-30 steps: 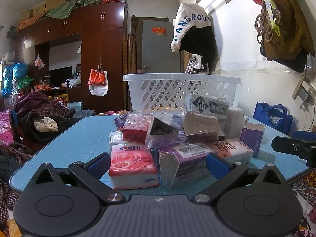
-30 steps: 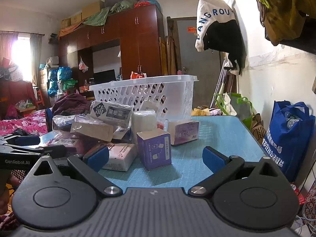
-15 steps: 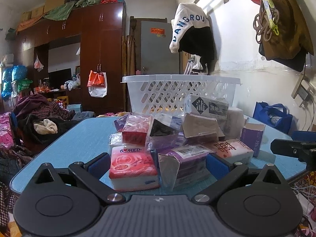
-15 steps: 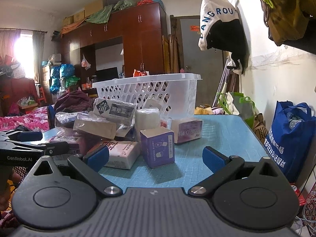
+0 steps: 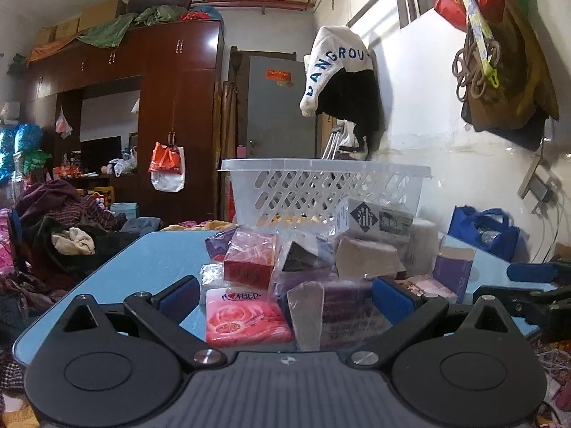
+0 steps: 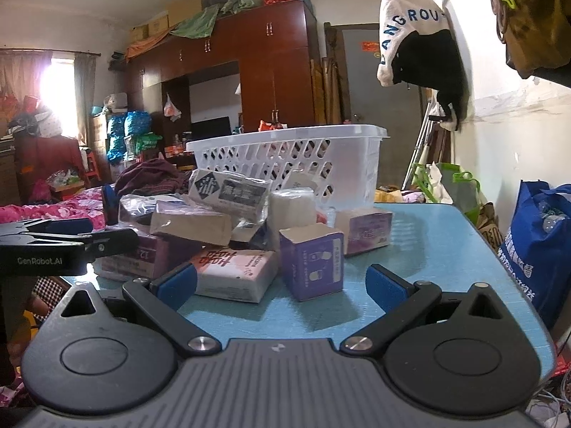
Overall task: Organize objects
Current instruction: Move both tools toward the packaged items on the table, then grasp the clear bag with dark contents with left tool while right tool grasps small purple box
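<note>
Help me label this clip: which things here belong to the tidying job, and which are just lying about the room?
Job: the pink tissue pack, purple open box, pile of packets, white basket, blue table, and both open grippers, left gripper and right gripper.

Lying about: blue bag, hanging hoodie, clothes heap.

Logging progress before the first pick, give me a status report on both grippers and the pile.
Left gripper open, empty. Right gripper open, empty. Packets piled on blue table; white plastic basket behind. Pink rose tissue pack nearest left.
</note>
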